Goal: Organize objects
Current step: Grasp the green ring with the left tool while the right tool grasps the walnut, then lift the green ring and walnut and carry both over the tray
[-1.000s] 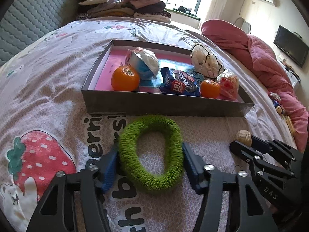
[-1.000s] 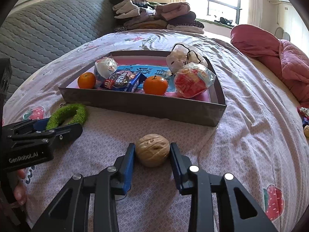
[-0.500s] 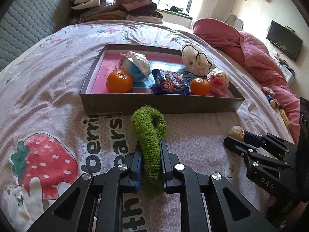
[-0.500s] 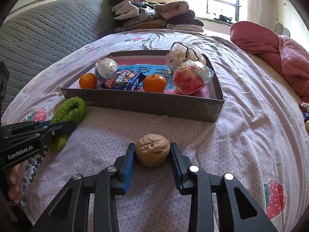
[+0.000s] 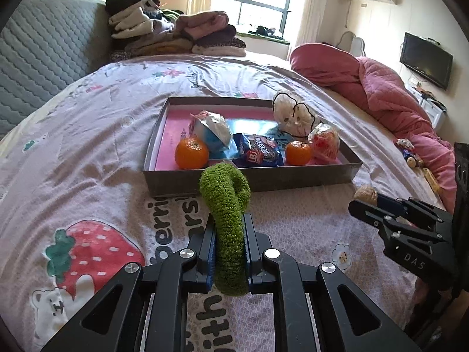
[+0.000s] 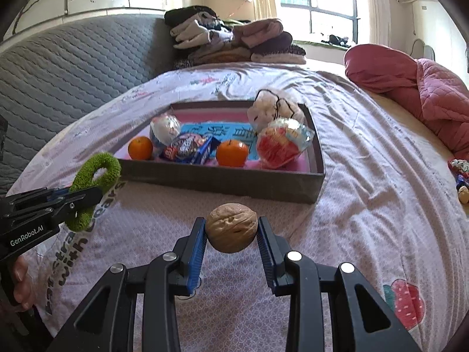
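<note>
My left gripper [image 5: 229,220] is shut on a fuzzy green ring [image 5: 227,205], squeezed flat between the pads and lifted off the sheet just in front of the grey tray [image 5: 252,179]. From the right wrist view the same green ring [image 6: 96,173] hangs in the left gripper [image 6: 79,196] at the left. My right gripper [image 6: 231,228] is shut on a walnut [image 6: 231,227], held above the bed in front of the tray [image 6: 222,182]. The walnut [image 5: 365,195] also shows in the right gripper [image 5: 369,199] at the right of the left wrist view.
The tray holds two oranges [image 5: 192,152] [image 5: 298,153], a blue snack packet [image 5: 258,152], wrapped round items [image 5: 211,129] and a white pouch [image 5: 293,113]. A pink quilt [image 5: 381,94] lies at the right, folded clothes [image 5: 176,35] at the back, small items [image 6: 461,176] at the bed's right edge.
The left gripper closed on the green ring, flattening it, and lifted it off the sheet. The right gripper rose with the walnut in its pads.
</note>
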